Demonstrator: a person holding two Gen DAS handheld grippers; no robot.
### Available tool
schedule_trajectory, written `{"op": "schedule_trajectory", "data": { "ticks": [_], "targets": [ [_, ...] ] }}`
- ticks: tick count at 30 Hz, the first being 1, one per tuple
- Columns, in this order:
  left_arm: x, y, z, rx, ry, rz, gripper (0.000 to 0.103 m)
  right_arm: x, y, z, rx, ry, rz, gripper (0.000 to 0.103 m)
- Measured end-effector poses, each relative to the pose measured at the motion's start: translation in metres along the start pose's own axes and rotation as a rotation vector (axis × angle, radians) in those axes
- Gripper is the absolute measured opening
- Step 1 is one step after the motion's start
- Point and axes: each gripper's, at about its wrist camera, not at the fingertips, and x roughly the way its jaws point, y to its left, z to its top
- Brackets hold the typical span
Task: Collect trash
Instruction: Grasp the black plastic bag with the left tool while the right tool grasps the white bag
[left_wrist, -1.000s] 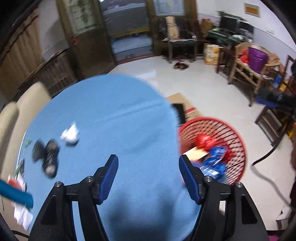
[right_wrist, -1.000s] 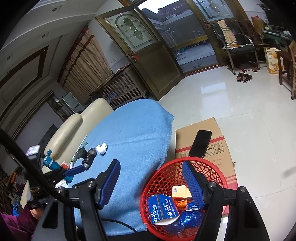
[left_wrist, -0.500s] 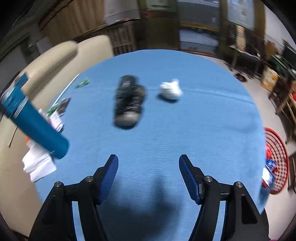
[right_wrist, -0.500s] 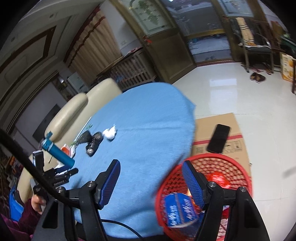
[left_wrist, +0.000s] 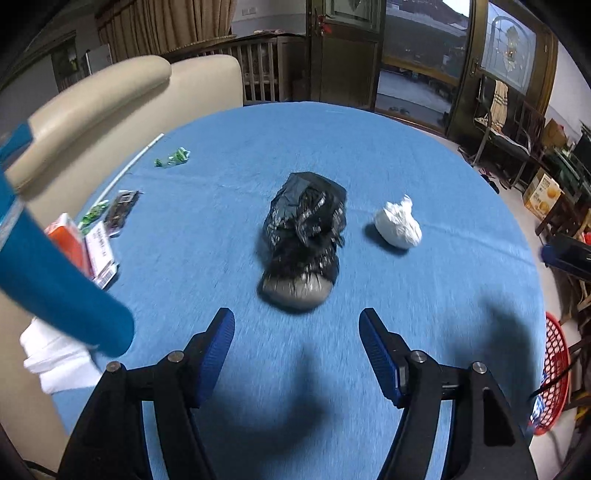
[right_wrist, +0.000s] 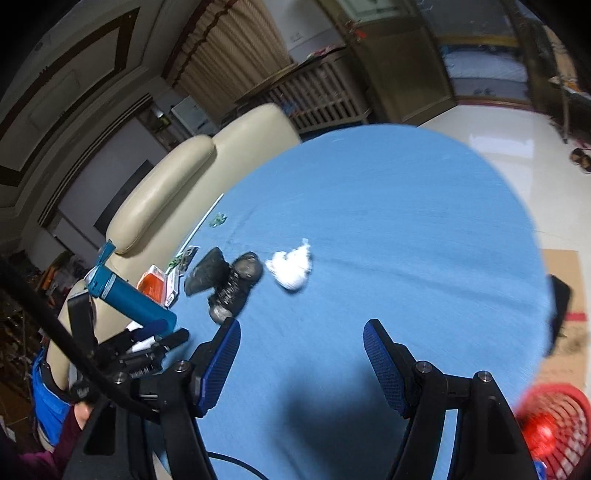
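Trash lies ahead of both grippers: a crumpled black bag (left_wrist: 304, 236) just beyond the left gripper (left_wrist: 296, 350), white wad (left_wrist: 398, 223) beside it. Both left and right gripper (right_wrist: 301, 363) stand spread, empty, over bare blue tablecloth (left_wrist: 424, 295); red basket (left_wrist: 552, 373) sits past the table's right edge.

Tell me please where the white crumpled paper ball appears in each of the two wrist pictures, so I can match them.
Left wrist view: white paper ball lies right of centre on the blue tablecloth.
Right wrist view: white paper ball lies just left of centre.
Shared landmark: the black crumpled bag sits directly to its left in both.
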Motion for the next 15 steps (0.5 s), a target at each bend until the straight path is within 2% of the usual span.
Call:
{"op": "schedule_trajectory", "data": {
  "ticks": [6,8,12,13,15],
  "targets": [
    [0.031,-0.003,0.025,0.004,0.008,-0.021,0.071,0.083,0.017,0.032,-0.035,0.069,-0.007,0.071],
    [0.041,-0.001,0.03,-0.007,0.019,-0.034,0.071,0.113,0.019,0.041,-0.033,0.098,-0.014,0.064],
    [0.062,0.004,0.038,-0.029,0.049,-0.065,0.071,0.15,0.018,0.049,-0.044,0.141,-0.044,0.062],
    [0.067,0.006,0.04,-0.034,0.058,-0.073,0.071,0.161,0.017,0.049,-0.045,0.156,-0.051,0.06],
    [0.076,0.009,0.04,-0.05,0.07,-0.091,0.071,0.175,0.015,0.049,-0.041,0.182,-0.052,0.047]
  ]
}}
